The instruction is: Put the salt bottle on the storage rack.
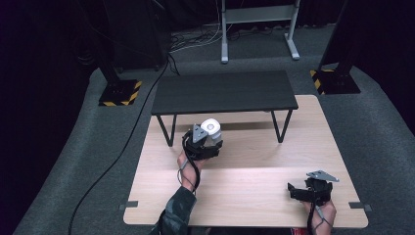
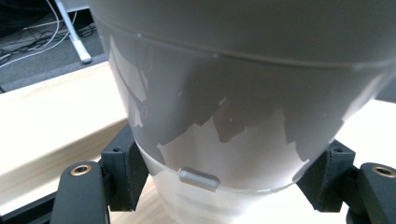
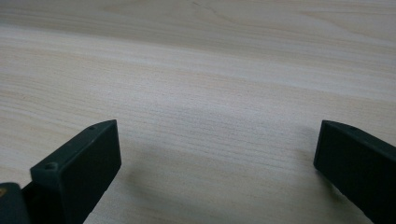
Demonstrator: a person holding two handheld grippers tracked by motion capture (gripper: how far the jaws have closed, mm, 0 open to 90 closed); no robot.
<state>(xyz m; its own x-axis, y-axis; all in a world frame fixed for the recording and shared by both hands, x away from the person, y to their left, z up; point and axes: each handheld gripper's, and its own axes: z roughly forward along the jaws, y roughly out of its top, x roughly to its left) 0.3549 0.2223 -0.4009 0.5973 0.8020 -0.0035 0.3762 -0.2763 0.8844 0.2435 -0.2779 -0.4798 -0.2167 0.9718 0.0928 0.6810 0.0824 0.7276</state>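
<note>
High view puts our left gripper [image 1: 209, 143] toward the far left of the wooden surface [image 1: 254, 181], just in front of the low black bench [image 1: 224, 91], with its fingers pinching a white tapered cup [image 1: 212, 128]. In the left gripper view the cup [image 2: 243, 112] sits wedged between the fingers [image 2: 123, 172] near its narrower end, so we judge the main risk is slipping: the wall is smooth and sloped, and the grip is low on it, so a tilt or quick move could let the cup slide or pivot out. The bench edge is close, and a careless lift could knock the cup against it. Our right gripper [image 1: 309, 190] rests at the near right, well apart, its fingers [image 3: 79, 170] spread over bare wood with nothing between them. We cannot tell whether the cup holds anything, whether it is upright or inverted, or whether it is clear of the surface; the patchy grey marks on its wall may be peeling film or reflections.
</note>
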